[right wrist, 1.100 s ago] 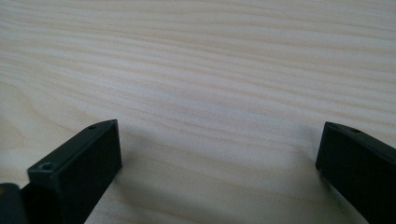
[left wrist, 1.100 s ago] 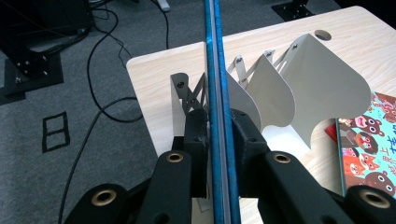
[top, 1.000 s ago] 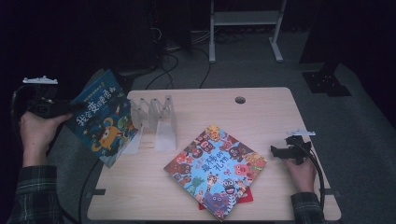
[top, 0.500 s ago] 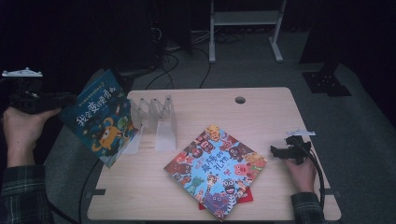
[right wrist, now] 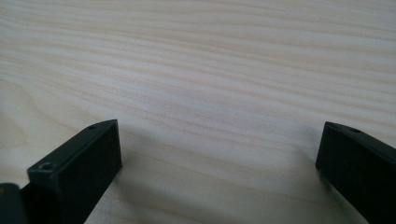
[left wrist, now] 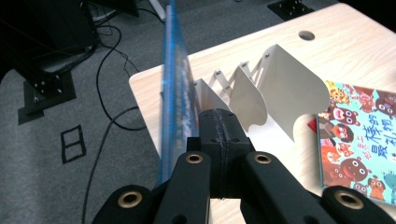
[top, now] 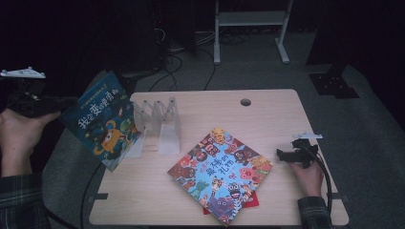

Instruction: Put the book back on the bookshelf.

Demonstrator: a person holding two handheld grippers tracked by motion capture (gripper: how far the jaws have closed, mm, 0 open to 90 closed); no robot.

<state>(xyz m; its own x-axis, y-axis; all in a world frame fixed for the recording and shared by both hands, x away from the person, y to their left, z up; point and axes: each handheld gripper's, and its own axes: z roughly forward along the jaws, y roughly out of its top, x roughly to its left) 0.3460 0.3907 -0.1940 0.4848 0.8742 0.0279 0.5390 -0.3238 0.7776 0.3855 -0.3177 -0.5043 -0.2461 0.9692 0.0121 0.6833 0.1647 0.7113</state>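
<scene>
We find a dim room with dark grey carpet, cables on the floor, and a pale wood tabletop [top: 267, 119] under the high view.

Nearest the left hand-held gripper [top: 52, 104], the blue picture book [top: 102, 121] is gripped by its edge: the jaws have just been closing, and in the left gripper view they stand pressed together with the book [left wrist: 175, 88] seen edge-on, just beside and beyond the tips. The book hangs off the left edge of the tabletop, tilted, clear of the surface so far as we can tell. We judge it a thin, light hardcover, fairly stiff but with a glossy cover that may slip; held at one edge it can swing or sag, so a hold deeper in along the spine or a long edge would serve better.

Just beyond the book stands the white folding book rack [top: 160, 121], its dividers [left wrist: 280, 93] upright. We see nothing in its slots; the book is near its nearest divider, not between any.

Farther off, past the rack, a colourful animal book [top: 222, 174] lies flat on the tabletop, with a red item [top: 253, 200] partly under its near corner.

Farthest from the left unit, the right hand-held gripper [top: 286, 156] rests at the right edge of the tabletop; its jaws stand wide apart over bare wood [right wrist: 210, 93], grasping nothing.

We judge the work in hand to be filing the blue book into the rack.
</scene>
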